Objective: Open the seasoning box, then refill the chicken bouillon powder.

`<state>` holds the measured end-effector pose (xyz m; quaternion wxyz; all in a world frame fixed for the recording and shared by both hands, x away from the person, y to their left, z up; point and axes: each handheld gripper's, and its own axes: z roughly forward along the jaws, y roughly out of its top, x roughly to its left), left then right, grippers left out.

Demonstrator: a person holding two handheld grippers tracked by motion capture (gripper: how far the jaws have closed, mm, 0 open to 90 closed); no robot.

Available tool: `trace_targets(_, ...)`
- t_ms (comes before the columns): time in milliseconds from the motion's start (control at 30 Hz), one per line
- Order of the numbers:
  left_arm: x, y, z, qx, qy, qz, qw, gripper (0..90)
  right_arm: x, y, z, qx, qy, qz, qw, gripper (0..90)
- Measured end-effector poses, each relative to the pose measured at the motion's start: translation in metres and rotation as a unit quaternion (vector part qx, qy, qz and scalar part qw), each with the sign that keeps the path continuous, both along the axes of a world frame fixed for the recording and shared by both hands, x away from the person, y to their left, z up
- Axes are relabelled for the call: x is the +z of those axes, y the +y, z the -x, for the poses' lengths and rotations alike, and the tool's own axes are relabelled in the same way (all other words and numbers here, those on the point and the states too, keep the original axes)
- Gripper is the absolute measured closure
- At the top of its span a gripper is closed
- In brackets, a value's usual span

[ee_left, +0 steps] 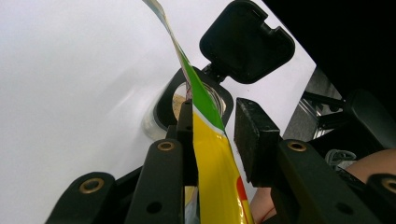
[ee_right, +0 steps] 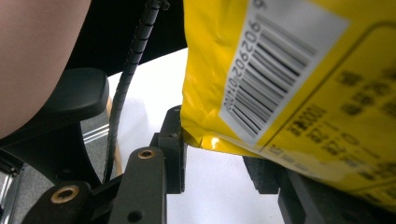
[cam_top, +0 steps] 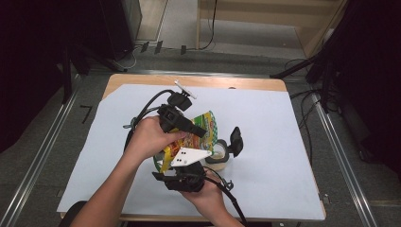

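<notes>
A yellow and green snack bag (cam_top: 207,122) hangs tilted over the table between my two grippers. My left gripper (cam_top: 196,130) has the bag's upper part between its jaws. In the left gripper view the bag (ee_left: 217,158) lies against one pad and fills the gap lower down, and its top edge points at a small round container (ee_left: 164,100) whose black flip lid (ee_left: 247,42) stands open. My right gripper (cam_top: 182,163) is shut on the bag's bottom corner. The barcode side of the bag (ee_right: 289,70) shows in the right gripper view. The container (cam_top: 218,155) stands just right of both grippers.
A pale sheet (cam_top: 283,142) covers the wooden table (cam_top: 236,82). Black cables (cam_top: 146,106) trail from the grippers across the sheet's left and near side. Dark stands and floor cables surround the table.
</notes>
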<state>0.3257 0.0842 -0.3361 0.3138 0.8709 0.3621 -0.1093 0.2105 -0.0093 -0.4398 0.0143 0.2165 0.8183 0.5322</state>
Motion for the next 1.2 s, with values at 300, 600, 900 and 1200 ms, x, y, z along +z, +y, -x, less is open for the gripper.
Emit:
trace_targets(300, 0.0003, 0.0001, -0.0001, 0.0, -0.002, 0.0, 1.0, 72.1, 0.0, 0.0004, -0.0004, 0.0, -0.003, 0.0, 1.0, 64.8)
trace_targets(600, 0.0003, 0.0, 0.0006, -0.002, -0.003, -0.001, 1.0, 72.1, 0.0, 0.0002, 0.0, 0.001, -0.003, 0.002, 1.0, 64.9)
trace_targets(900, 0.0004, -0.001, 0.0009, -0.001, -0.004, -0.001, 1.0, 72.1, 0.0, -0.0002, 0.0002, 0.0, -0.003, 0.002, 1.0, 64.9)
trace_targets(1200, 0.0005, 0.0033, 0.0017, 0.003, -0.005, 0.002, 1.0, 72.0, 0.0003, 0.0018, -0.0006, 0.002, -0.007, 0.006, 1.0, 65.1)
